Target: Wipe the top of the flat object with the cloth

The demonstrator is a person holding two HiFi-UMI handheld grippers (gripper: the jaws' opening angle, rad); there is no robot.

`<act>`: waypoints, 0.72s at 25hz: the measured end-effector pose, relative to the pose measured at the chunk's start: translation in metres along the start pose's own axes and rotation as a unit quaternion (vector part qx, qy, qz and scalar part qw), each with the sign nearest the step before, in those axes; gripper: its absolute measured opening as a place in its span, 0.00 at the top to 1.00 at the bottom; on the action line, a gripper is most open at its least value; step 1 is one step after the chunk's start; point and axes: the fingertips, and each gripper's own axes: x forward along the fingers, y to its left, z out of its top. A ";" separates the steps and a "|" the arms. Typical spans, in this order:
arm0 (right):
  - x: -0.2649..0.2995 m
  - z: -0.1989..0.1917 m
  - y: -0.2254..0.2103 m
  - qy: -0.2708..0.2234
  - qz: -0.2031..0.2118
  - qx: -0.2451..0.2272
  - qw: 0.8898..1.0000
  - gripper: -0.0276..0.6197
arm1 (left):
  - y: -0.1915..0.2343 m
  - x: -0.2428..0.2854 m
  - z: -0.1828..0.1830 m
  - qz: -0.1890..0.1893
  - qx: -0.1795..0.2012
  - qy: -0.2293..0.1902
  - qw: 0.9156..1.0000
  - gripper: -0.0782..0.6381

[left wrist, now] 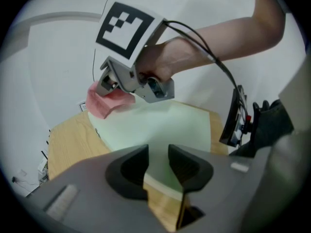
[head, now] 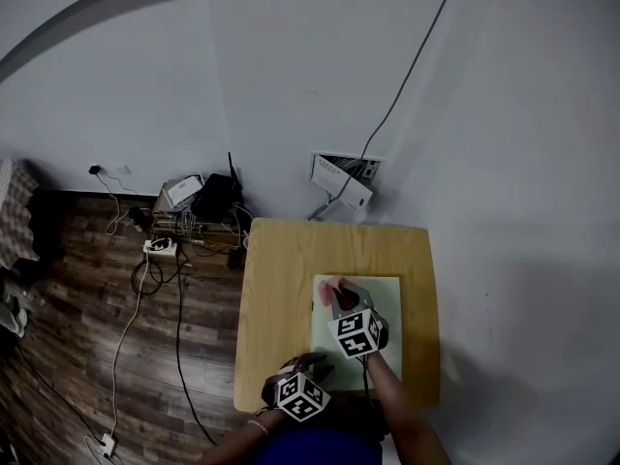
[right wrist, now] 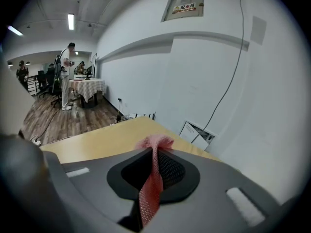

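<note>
A pale green flat board (head: 383, 294) lies on the small wooden table (head: 281, 289). My right gripper (head: 341, 300) is shut on a pink cloth (head: 330, 286) and holds it over the board's far left corner. In the left gripper view that cloth (left wrist: 103, 102) hangs just at the board (left wrist: 160, 125), below the right gripper (left wrist: 112, 81). The right gripper view shows the cloth (right wrist: 151, 178) pinched between the jaws (right wrist: 154, 154). My left gripper (left wrist: 158, 166) sits at the board's near edge with a narrow gap between the jaws; only board and table show through the gap.
A tangle of cables and a power strip (head: 160, 248) lies on the wood floor left of the table. A white panel (head: 341, 184) leans on the wall behind it. A dark device with a cable (left wrist: 238, 118) hangs at my right side. People stand far off (right wrist: 65, 76).
</note>
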 end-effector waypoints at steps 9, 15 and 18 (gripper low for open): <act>0.048 -0.011 0.021 0.033 0.026 -0.049 0.998 0.92 | 0.002 0.000 0.000 0.007 -0.004 0.004 1.000 0.71; 0.061 -0.006 0.023 0.021 0.035 -0.030 0.999 0.93 | 0.005 0.001 0.001 0.010 -0.011 0.004 1.000 0.71; 0.063 -0.009 0.021 0.012 0.048 -0.008 0.999 0.93 | 0.005 0.002 0.000 0.011 -0.012 0.003 1.000 0.71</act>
